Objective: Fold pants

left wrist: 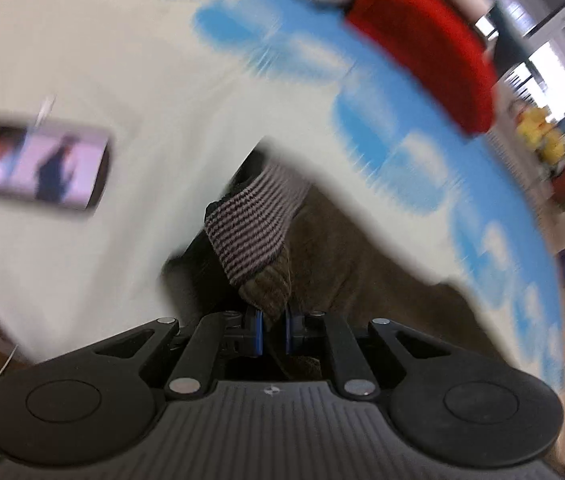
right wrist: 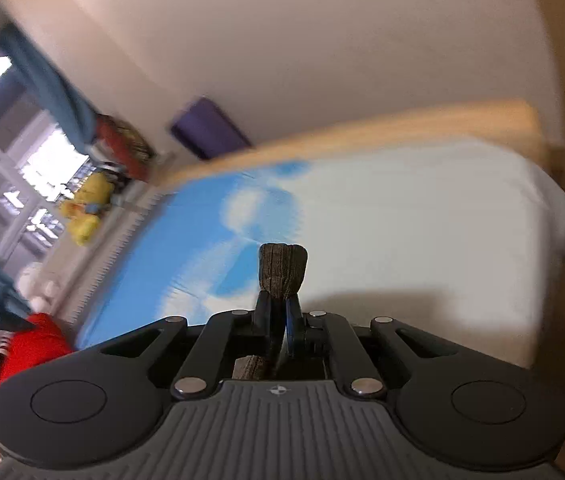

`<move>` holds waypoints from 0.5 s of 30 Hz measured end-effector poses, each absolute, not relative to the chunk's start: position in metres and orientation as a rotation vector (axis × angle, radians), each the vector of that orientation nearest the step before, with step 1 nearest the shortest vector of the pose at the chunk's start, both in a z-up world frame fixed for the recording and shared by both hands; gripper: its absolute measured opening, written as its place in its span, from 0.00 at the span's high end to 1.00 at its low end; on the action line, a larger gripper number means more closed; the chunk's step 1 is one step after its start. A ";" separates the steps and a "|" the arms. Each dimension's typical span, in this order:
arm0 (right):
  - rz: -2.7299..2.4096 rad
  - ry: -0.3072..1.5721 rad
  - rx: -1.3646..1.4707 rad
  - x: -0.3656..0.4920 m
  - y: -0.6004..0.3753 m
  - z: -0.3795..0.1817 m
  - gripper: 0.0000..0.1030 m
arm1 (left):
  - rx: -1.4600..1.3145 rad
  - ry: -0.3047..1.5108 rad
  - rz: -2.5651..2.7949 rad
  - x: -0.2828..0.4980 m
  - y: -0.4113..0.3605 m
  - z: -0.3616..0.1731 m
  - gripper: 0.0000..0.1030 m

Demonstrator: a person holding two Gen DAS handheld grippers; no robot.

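Left wrist view: the left gripper (left wrist: 273, 330) is clamped on a fold of the brown corduroy pants (left wrist: 346, 248), near a striped cuff (left wrist: 252, 224). The pants hang above the bed (left wrist: 122, 60), whose cover is white and blue. A phone (left wrist: 36, 164) lies on the bed to the left; a red cushion (left wrist: 426, 48) sits at the far edge.

Right wrist view: the right gripper (right wrist: 280, 316) is closed on a small tab of the pants (right wrist: 283, 269), raised above the bed (right wrist: 402, 220). The background is blurred.
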State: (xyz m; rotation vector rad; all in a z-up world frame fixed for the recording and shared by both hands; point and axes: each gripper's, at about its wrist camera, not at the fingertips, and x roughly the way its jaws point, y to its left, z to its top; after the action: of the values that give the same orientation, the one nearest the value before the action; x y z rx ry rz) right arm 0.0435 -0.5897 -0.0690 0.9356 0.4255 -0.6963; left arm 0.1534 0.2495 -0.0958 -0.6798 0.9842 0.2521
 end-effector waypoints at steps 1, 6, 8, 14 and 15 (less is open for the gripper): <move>-0.714 0.486 0.959 0.036 -0.596 -0.098 0.94 | -0.678 1.005 0.258 0.153 0.249 -0.107 0.89; -0.691 0.517 1.059 0.009 -0.612 -0.168 0.93 | -0.634 0.984 0.247 0.152 0.246 -0.108 0.89; -0.678 0.530 1.028 0.010 -0.613 -0.165 0.93 | -0.613 0.979 0.242 0.151 0.245 -0.107 0.89; -0.657 0.528 1.043 0.003 -0.611 -0.166 0.93 | -0.546 0.970 0.244 0.148 0.241 -0.112 0.83; -0.651 0.526 1.047 0.000 -0.611 -0.166 0.88 | -0.533 0.965 0.240 0.147 0.240 -0.112 0.80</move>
State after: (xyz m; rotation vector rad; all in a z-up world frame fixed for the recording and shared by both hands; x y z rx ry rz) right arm 0.0003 -0.6111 -0.1659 1.0473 0.5256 -0.6506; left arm 0.1470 0.2403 -0.1118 -0.5326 0.9648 0.2398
